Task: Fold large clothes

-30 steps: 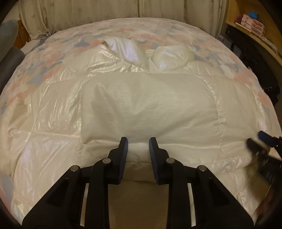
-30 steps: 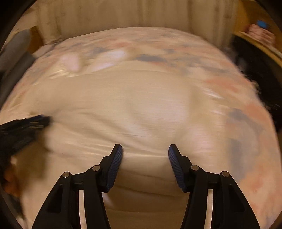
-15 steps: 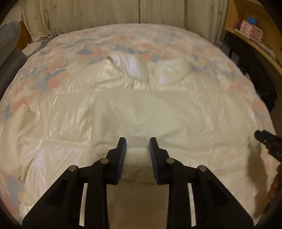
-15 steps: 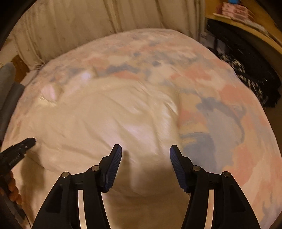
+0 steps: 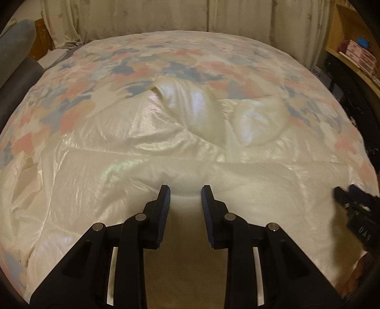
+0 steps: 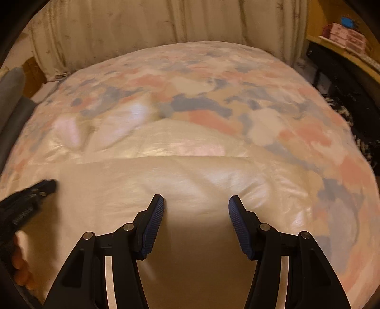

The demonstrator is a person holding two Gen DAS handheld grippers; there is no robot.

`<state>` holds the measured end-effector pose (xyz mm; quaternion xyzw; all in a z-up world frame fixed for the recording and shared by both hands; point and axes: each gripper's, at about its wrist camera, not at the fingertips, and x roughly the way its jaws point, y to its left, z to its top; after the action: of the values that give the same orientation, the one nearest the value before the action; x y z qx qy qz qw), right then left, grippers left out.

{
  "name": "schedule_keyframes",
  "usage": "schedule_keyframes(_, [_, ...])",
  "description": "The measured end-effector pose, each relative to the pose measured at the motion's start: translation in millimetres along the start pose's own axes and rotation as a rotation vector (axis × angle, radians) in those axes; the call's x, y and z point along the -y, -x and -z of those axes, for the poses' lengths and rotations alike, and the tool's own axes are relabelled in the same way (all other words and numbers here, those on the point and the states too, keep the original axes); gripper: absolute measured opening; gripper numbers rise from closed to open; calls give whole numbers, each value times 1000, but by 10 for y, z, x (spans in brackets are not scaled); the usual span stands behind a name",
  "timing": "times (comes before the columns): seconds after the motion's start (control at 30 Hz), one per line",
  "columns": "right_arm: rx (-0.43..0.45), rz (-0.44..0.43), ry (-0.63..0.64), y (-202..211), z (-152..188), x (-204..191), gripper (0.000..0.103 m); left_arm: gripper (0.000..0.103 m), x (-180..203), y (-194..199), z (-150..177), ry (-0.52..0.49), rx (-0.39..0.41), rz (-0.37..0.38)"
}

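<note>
A cream, shiny padded garment (image 5: 133, 166) lies spread over the floral bedspread (image 5: 99, 71), its folded near edge running across from 9 to 3 o'clock. The left gripper (image 5: 185, 193) hangs over that edge at 6 o'clock, jaws narrow, with no cloth pinched between them. The right gripper (image 6: 196, 204) stands wider and empty over the garment's right part.

- Pale curtains (image 5: 180, 16) hang behind the bed (image 5: 166, 54) (floral cover).
- Wooden shelf (image 6: 342, 50) at right holds pink boxes (image 6: 346, 36); warm, dim light.
</note>
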<state>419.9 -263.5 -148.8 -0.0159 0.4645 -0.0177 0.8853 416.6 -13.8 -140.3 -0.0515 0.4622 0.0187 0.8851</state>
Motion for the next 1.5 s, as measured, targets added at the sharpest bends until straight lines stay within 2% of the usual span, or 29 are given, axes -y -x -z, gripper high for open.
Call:
schedule_keyframes(0.1, [8, 63, -39, -169, 28, 297, 58, 25, -62, -98, 17, 8, -8, 12])
schedule_keyframes(0.27, [0, 67, -121, -240, 91, 680, 58, 25, -63, -134, 44, -18, 2, 0])
schedule_keyframes(0.53, [6, 80, -121, -134, 159, 714, 58, 25, -50, -120, 36, -21, -20, -11])
schedule_keyframes(0.73, [6, 63, -124, 63, 171, 691, 58, 25, -61, 68, 63, -10, -41, -18])
schedule_keyframes(0.9, [29, 40, -119, 494, 254, 625, 58, 26, -80, 435, 178, -9, -47, 19])
schedule_keyframes(1.07, [57, 1, -129, 1040, 425, 533, 58, 47, -116, 1023, 401, -33, 6, 31])
schedule_keyframes(1.2, [76, -23, -124, 1500, 644, 387, 65, 50, -194, 1473, 597, -36, 35, 53])
schedule_keyframes(1.33, [102, -47, -101, 1974, 934, 199, 66, 50, -305, 1956, 865, -33, 58, 77])
schedule_keyframes(1.5, [121, -69, -73, 2470, 1281, -40, 68, 51, -467, 2435, 1169, -52, 96, 71])
